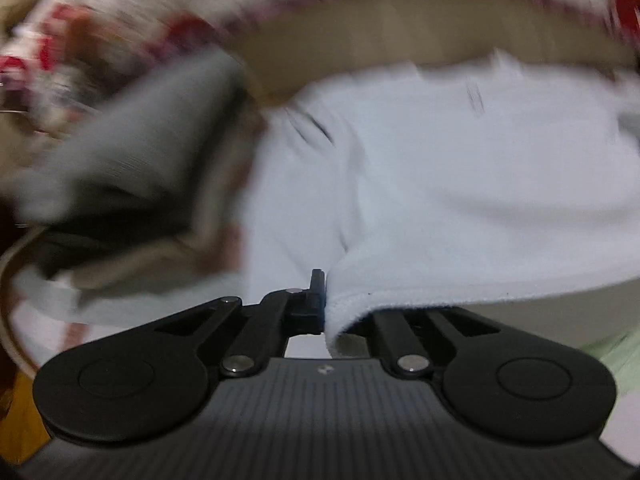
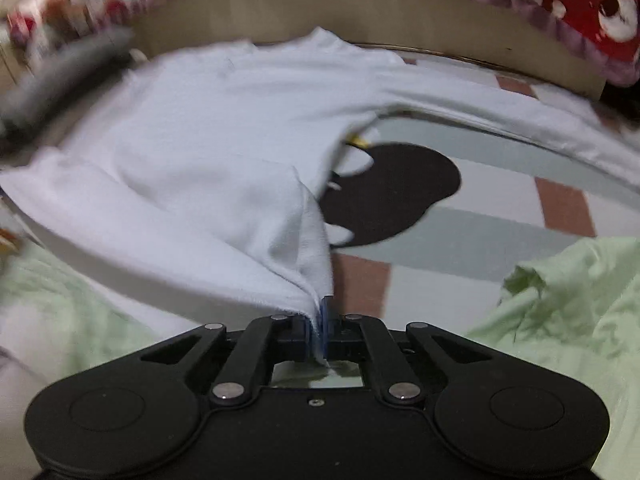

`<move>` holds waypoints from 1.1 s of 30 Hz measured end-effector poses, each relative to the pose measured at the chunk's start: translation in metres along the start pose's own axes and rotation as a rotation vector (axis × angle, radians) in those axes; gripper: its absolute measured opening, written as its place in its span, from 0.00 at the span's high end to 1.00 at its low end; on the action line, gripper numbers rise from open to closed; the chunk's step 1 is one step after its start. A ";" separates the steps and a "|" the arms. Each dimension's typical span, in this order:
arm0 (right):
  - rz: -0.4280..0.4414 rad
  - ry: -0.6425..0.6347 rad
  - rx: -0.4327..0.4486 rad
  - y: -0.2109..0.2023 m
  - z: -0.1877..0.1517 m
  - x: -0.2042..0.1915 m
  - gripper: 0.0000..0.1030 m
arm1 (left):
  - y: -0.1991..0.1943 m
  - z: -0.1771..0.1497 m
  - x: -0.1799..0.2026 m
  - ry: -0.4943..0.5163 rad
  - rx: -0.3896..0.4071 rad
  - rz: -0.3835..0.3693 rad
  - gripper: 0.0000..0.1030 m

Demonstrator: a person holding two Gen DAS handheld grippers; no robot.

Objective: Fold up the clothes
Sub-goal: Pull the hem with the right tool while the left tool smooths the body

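Observation:
A white garment (image 1: pixel 460 184) fills the left wrist view, lifted and blurred by motion. My left gripper (image 1: pixel 324 300) is shut on its lower hem, and the cloth hides the right finger. In the right wrist view the same white garment (image 2: pixel 224 140) hangs stretched above the bed, with one sleeve trailing to the right. My right gripper (image 2: pixel 318 320) is shut on a bunched corner of its hem.
A grey garment (image 1: pixel 132 148) lies at the left. A light green cloth (image 2: pixel 568 312) lies on both sides in the right wrist view. The checked bed sheet (image 2: pixel 500 224) has a dark cartoon figure. A tan headboard (image 2: pixel 360 12) and a red-and-white pillow (image 2: pixel 592 4) are behind.

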State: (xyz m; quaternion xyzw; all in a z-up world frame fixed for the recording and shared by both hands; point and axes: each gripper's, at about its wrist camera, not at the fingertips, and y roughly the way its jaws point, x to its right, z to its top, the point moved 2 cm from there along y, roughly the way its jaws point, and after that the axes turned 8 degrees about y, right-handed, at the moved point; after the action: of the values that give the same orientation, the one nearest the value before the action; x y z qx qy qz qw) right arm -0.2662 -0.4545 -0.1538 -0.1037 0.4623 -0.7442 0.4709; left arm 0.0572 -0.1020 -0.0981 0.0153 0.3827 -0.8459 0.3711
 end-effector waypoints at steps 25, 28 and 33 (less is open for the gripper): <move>-0.009 -0.074 -0.053 -0.074 -0.082 -0.021 0.97 | -0.032 -0.064 0.022 0.311 -0.288 0.024 0.94; 0.054 -0.045 -0.035 -0.087 -0.078 -0.022 0.97 | -0.040 -0.063 0.022 0.297 -0.273 0.026 0.94; -0.017 -0.111 -0.107 -0.071 -0.086 -0.024 0.96 | -0.032 -0.071 0.026 0.268 -0.328 -0.002 0.79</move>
State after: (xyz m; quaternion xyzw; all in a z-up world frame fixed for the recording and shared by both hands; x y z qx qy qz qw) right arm -0.3473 -0.3754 -0.1384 -0.1739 0.4738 -0.7155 0.4830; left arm -0.0001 -0.0576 -0.1357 0.0667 0.5611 -0.7632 0.3135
